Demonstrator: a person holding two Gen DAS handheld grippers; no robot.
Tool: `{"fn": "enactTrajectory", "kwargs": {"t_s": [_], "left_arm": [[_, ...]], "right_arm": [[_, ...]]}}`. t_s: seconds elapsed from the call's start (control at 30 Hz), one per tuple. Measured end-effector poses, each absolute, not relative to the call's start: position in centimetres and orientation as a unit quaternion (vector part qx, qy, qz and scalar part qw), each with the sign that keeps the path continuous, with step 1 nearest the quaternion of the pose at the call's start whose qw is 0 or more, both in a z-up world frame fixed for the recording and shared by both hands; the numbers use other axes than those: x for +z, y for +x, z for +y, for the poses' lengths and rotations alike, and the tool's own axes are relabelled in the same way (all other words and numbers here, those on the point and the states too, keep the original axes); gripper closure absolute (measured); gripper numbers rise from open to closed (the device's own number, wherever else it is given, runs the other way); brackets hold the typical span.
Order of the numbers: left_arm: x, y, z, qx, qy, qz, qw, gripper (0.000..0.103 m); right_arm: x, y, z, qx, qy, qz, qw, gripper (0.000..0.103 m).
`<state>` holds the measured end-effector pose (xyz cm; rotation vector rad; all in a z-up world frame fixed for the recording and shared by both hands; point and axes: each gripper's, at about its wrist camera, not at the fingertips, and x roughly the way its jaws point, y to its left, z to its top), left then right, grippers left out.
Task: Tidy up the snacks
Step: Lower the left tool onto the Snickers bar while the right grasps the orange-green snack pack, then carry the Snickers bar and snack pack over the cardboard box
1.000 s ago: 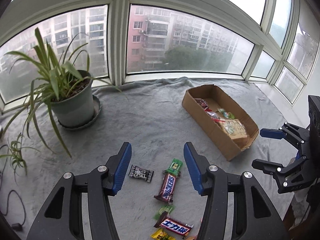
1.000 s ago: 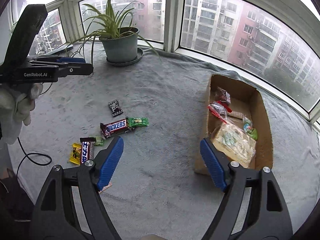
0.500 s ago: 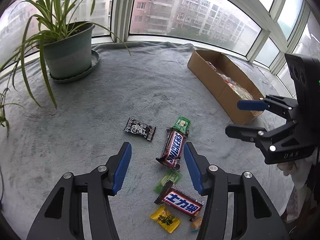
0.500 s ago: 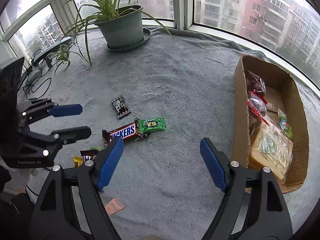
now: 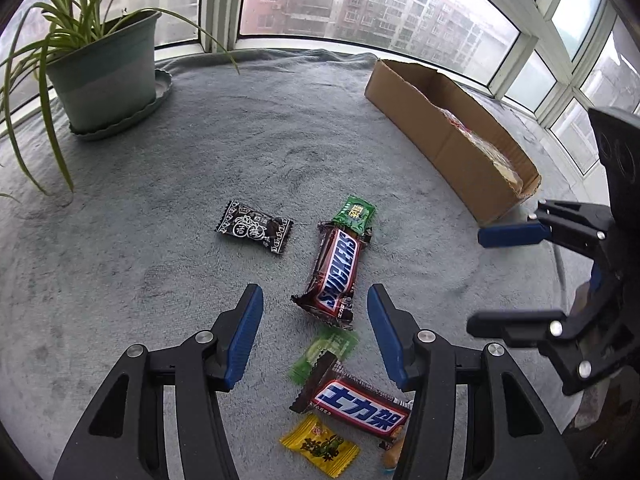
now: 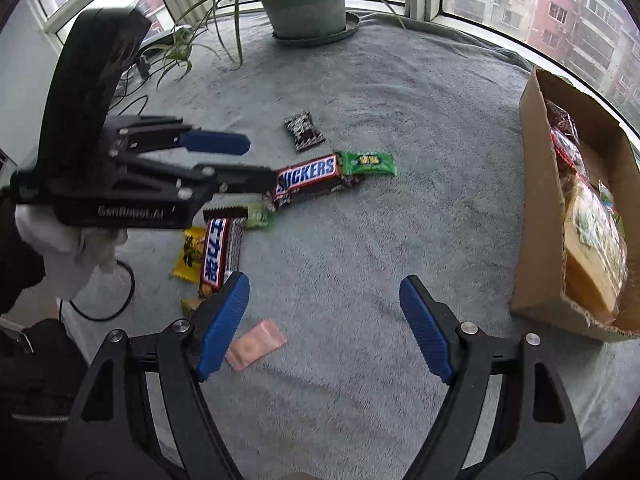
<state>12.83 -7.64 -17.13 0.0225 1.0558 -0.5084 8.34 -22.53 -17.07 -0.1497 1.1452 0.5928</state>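
Snacks lie loose on a grey blanket (image 5: 160, 200). Nearest, the left tool (image 5: 316, 336) hangs partly open and empty over the Snickers bar (image 5: 336, 272); the right tool (image 6: 324, 320) gapes wider, also empty. Farther right, the cardboard box (image 6: 536, 200) holds packets; a potted plant (image 5: 104, 72) stands far left.

Our black grippers (image 6: 322, 320) with ribbed blue pads (image 6: 224, 322), silver screws, white "GenRobot.AI" lettering, white glove (image 6: 76, 248), black sleeve (image 6: 24, 352).
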Motion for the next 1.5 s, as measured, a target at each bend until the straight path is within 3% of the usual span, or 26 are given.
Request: {"fn": "enactTrajectory", "kwargs": {"t_s": [0.07,0.13,0.3,1.03,1.17,1.3,1.5], "left_arm": [[-17.1,12.9,-7.6,-0.240,0.011,0.499,0.833,0.050],[-17.0,13.1,-7.7,-0.240,0.010,0.498,0.833,0.050],[-17.0,13.2,-7.9,-0.243,0.009,0.497,0.833,0.050],[-18.2,14.4,-10.1,-0.255,0.047,0.502,0.825,0.050],[-18.9,14.8,-10.7,-0.257,0.059,0.507,0.821,0.059],[-19.5,14.9,-11.1,-0.262,0.064,0.510,0.817,0.073],[-19.5,14.7,-11.0,-0.265,0.059,0.503,0.820,0.075]], "right_arm": [[-17.6,6.9,-22.4,0.279,-0.064,0.547,0.787,0.027],[-18.5,6.0,-22.3,0.275,-0.047,0.567,0.775,0.038],[-19.7,4.5,-22.2,0.274,0.005,0.583,0.765,0.050],[-20.1,1.3,-13.3,0.317,-0.129,0.526,0.779,0.043],[-20.7,1.2,-12.3,0.317,-0.136,0.531,0.774,0.043],[-20.8,1.0,-11.8,0.313,-0.154,0.524,0.777,0.055],[-20.9,1.1,-12.1,0.321,-0.139,0.529,0.773,0.062]]}}
